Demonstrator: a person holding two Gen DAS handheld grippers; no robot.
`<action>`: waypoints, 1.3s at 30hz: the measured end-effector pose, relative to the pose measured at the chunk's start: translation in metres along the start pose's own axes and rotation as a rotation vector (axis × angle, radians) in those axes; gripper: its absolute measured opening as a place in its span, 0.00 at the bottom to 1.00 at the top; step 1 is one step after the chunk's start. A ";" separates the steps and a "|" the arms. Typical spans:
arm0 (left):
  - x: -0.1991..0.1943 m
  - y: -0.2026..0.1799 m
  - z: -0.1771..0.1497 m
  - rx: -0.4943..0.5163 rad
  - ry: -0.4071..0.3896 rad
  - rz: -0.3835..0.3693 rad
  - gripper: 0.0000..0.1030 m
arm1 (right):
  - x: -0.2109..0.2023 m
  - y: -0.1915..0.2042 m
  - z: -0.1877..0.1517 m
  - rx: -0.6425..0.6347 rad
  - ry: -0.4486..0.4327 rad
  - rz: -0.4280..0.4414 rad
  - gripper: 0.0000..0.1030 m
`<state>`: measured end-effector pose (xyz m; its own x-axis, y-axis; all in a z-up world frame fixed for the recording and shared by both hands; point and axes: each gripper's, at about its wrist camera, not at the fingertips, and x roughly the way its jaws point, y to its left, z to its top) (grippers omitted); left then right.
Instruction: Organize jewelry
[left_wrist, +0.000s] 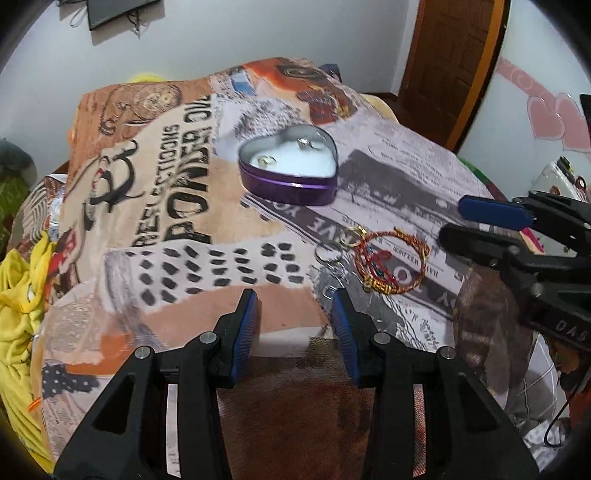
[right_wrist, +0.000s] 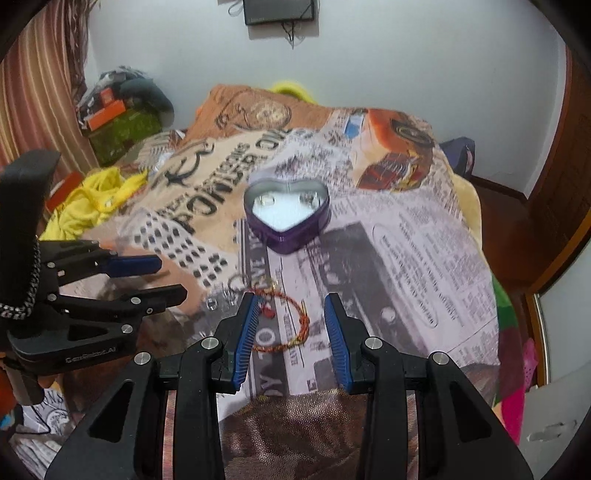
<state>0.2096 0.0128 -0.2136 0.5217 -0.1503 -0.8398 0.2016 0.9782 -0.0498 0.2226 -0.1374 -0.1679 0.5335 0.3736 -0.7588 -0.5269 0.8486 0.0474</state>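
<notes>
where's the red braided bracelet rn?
The red braided bracelet lies flat on the printed blanket, nearer the cameras than the purple heart tin and beside loose metal rings. In the right wrist view it sits between that hand-held gripper's fingers, untouched.

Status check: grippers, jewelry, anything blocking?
Left gripper and right gripper open, empty. Red-gold bracelet and loose rings on blanket; two rings in heart tin. Nothing blocking.
</notes>
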 end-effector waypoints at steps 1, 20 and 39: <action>0.001 -0.001 0.000 0.005 -0.001 -0.004 0.40 | 0.003 0.000 -0.002 -0.001 0.009 0.003 0.33; 0.027 -0.010 0.002 0.049 -0.003 -0.070 0.23 | 0.026 0.010 -0.010 0.002 0.051 0.067 0.33; 0.031 -0.003 0.004 0.026 -0.007 -0.101 0.07 | 0.050 0.016 -0.008 -0.023 0.102 0.093 0.19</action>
<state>0.2282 0.0043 -0.2376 0.5038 -0.2492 -0.8271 0.2752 0.9539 -0.1198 0.2353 -0.1083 -0.2104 0.4124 0.4090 -0.8141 -0.5862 0.8031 0.1065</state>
